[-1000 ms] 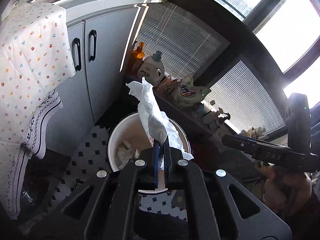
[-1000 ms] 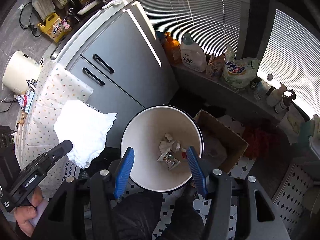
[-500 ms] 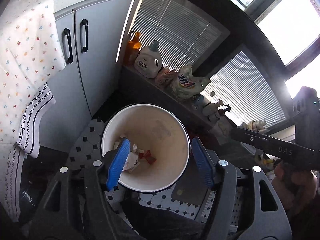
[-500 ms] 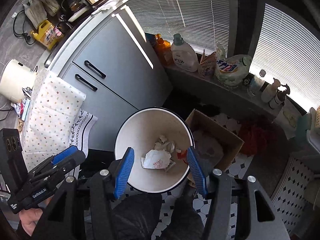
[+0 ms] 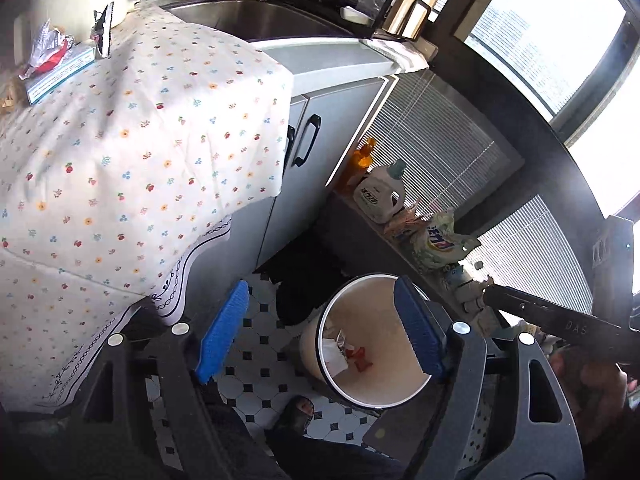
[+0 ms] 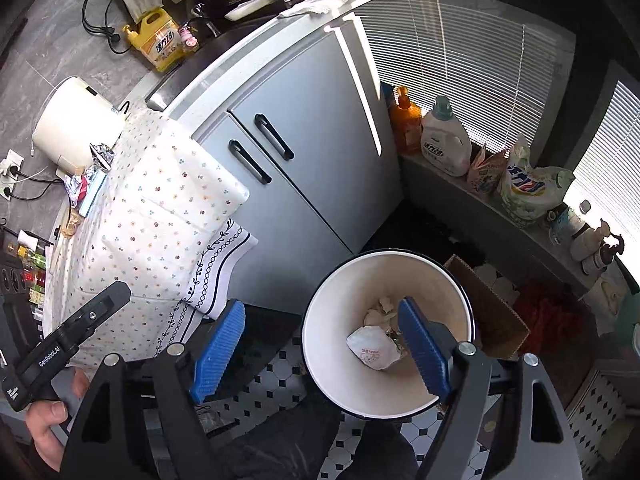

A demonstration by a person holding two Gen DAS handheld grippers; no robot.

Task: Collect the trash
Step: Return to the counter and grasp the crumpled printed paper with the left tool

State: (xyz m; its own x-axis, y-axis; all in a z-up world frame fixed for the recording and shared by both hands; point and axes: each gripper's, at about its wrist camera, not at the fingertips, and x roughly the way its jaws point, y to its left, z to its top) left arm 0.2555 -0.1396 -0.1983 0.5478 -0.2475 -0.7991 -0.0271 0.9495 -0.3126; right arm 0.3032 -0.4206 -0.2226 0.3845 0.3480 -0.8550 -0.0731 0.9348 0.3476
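Observation:
A white trash bin (image 5: 370,277) (image 6: 344,304) with a dark rim stands on the tiled floor. Inside lie a white tissue (image 5: 332,357) (image 6: 374,349), a red wrapper (image 5: 360,360) and other scraps. My left gripper (image 5: 320,332) hangs above the bin's left side, its jaws opening with nothing between them. My right gripper (image 6: 320,350) hovers over the bin's near left rim, jaws also opening and empty. On the flowered tablecloth (image 5: 132,148) (image 6: 160,208) lie a crumpled foil and red wrapper (image 5: 44,50) (image 6: 78,188) on a flat box, with a foil scrap (image 5: 102,32) (image 6: 100,156) beside them.
A grey cabinet (image 6: 304,168) stands behind the bin. The window ledge holds detergent bottles (image 6: 446,140) and bags. A cardboard box (image 6: 492,312) sits right of the bin. The person's foot (image 5: 298,410) is on the floor close to it. A white appliance (image 6: 76,120) stands by the table.
The left gripper let go of the white tissue, which now lies in the bin. Both grippers opened wider and drew back to the left and up, bringing the table into view.

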